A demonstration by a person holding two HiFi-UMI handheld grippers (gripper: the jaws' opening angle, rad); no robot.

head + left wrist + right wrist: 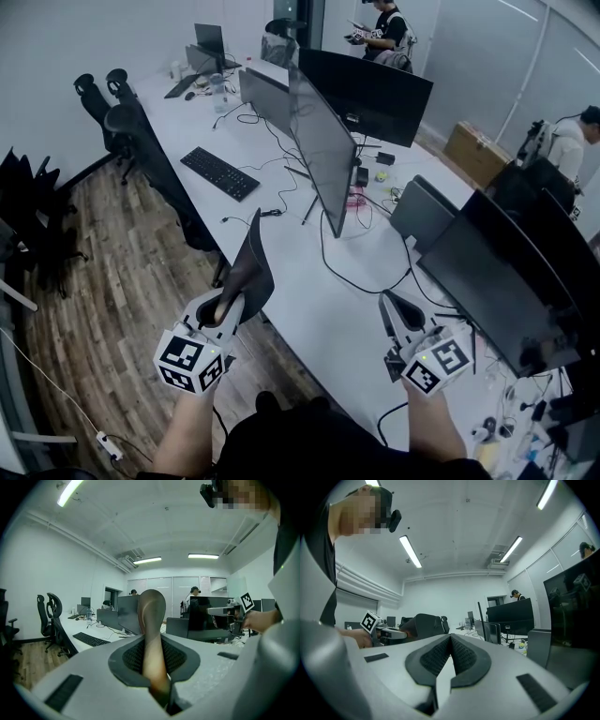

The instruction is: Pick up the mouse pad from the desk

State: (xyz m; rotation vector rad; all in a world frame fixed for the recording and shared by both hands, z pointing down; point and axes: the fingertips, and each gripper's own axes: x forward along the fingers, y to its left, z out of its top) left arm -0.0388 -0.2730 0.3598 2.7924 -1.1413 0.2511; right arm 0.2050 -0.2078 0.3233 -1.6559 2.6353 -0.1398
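Observation:
The mouse pad point(249, 270) is a thin dark sheet held up on edge off the left rim of the white desk point(314, 309). My left gripper point(228, 307) is shut on its lower end. In the left gripper view the pad point(152, 620) stands edge-on between the two pads and rises past the tips of the left gripper point(153, 641). My right gripper point(396, 317) hovers over the desk's near end, shut with nothing in it. In the right gripper view the jaws of the right gripper point(450, 641) meet, and the pad point(424, 625) shows off to the left.
Several monitors point(323, 141) stand along the desk's middle, with a black keyboard point(218, 172) and loose cables on the left side. Office chairs point(127, 122) line the wooden floor at left. A person point(384, 28) stands at the far end, another point(567, 141) at right.

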